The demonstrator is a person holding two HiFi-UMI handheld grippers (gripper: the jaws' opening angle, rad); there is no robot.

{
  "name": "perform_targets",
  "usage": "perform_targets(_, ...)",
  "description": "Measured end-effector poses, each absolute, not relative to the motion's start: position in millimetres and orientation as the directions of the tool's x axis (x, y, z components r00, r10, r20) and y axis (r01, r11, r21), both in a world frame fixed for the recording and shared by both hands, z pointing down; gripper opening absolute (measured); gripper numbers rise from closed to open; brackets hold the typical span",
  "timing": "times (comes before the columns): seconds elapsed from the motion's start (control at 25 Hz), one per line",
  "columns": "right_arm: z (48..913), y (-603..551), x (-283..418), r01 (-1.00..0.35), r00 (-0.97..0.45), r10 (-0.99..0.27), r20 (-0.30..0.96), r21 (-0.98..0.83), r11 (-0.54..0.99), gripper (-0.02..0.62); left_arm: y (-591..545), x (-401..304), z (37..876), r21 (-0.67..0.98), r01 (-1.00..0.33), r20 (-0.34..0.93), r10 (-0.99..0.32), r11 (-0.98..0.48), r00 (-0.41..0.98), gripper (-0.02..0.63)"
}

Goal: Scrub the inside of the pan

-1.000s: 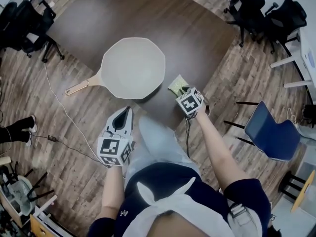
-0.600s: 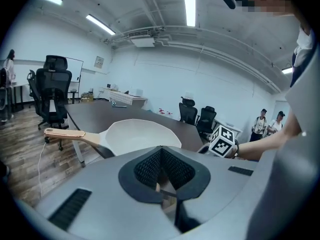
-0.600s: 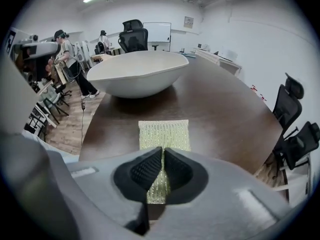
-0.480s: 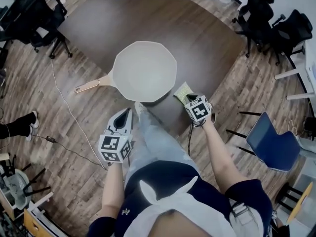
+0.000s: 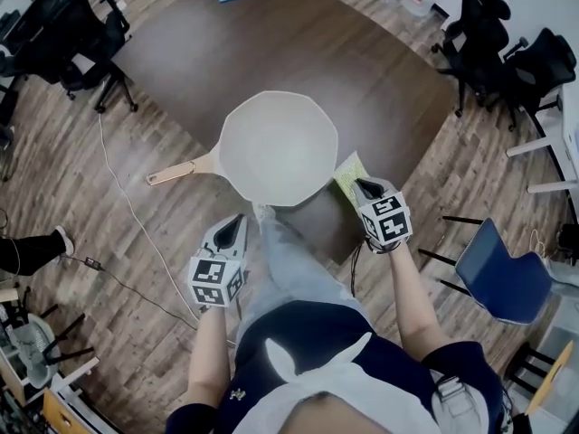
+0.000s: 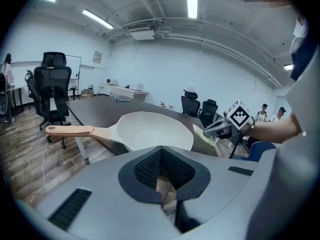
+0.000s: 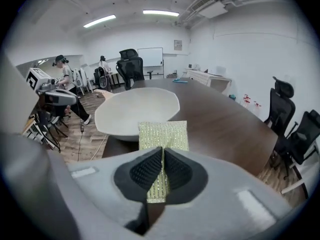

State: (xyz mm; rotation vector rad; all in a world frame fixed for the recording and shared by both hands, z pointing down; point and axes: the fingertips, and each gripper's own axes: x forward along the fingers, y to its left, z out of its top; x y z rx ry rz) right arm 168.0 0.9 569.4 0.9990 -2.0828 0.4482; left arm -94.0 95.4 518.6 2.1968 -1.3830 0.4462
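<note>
Right gripper view: our right gripper (image 7: pixel 163 150), jaws just closed, pinches the yellow scrub pad (image 7: pixel 163 133) beside the white pan (image 7: pixel 135 111) on the table (image 7: pixel 225 121) — we should lift it over the rim and press it flat, our clenched, empty left gripper (image 6: pixel 161 152) bracing the handle (image 6: pixel 70 130).

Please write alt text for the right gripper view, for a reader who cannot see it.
The right gripper has just closed its jaws on a yellow-green scrub pad, which sticks out ahead of them. Beyond it an empty white pan sits on a dark brown table.
</note>
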Motion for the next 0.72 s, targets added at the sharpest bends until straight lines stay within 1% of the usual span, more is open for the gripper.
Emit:
perform_targets(0.12, 534.1, -10.6, 142.6, -0.718, -0.444, -0.523, 0.728, 0.061, 0.693, 0.011, 92.7, -103.5, 520.5, 0.238, -0.908, 0.534, -0.735, -0.344, 0.418, 0.005)
perform_targets(0.24, 514.4, -25.4, 113.4, -0.616, -0.471, -0.49, 0.734, 0.124, 0.778, 0.011, 80.1, -111.9, 512.0, 0.233, -0.91, 0.528, -0.741, -0.344, 0.415, 0.005)
perform_targets(0.4, 517.3, -34.2, 62.2, -0.469, -0.513, -0.366, 0.777, 0.104, 0.877, 0.011, 61.8, -132.3, 501.8, 0.208, -0.917, 0.514, -0.759, -0.34, 0.399, 0.005)
perform_targets(0.6, 538.3, -33.9, 26.6, -0.258, -0.449, -0.23, 0.863, 0.121, 0.959, 0.011, 48.0, -139.1, 508.2, 0.221, -0.918, 0.516, -0.759, -0.33, 0.397, 0.005)
perform_targets(0.72, 545.8, -27.5, 12.3, -0.171, -0.447, -0.12, 0.886, 0.047, 0.984, 0.011, 42.1, -137.0, 514.9, 0.217, -0.917, 0.522, -0.754, -0.335, 0.399, 0.005)
